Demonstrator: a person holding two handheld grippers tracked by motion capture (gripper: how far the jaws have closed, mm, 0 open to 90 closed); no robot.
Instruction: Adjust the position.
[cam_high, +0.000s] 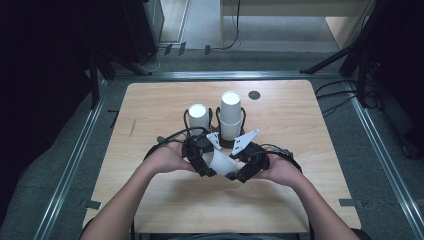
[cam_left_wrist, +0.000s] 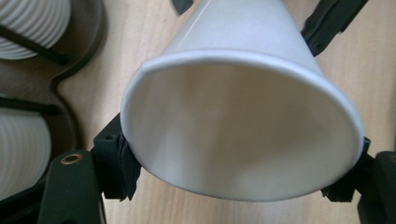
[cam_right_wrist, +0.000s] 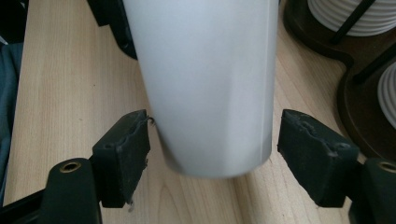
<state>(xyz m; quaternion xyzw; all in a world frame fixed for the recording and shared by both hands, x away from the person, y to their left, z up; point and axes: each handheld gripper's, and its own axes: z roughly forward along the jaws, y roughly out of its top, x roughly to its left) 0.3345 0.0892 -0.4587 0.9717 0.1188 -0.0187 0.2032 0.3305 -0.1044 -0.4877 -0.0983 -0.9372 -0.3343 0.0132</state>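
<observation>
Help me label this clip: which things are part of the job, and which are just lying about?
In the job: cup, left gripper, right gripper, cup stacks in their holder.
Lying about: black disc, table.

Light wooden table (cam_high: 165, 200) seen from above, on a grey floor (cam_high: 60, 170).

The square tabletop has pale grain and rounded corners and fills the middle of the frame. At its centre stands a dark two-lobed cup holder base (cam_high: 227, 142) with thin black wire uprights; the left lobe carries a short stack of white paper cups (cam_high: 198, 116), the right lobe a taller stack (cam_high: 231, 114). A small dark round disc (cam_high: 254, 95) lies flat on the wood toward the upper right, well apart from the holder.
</observation>
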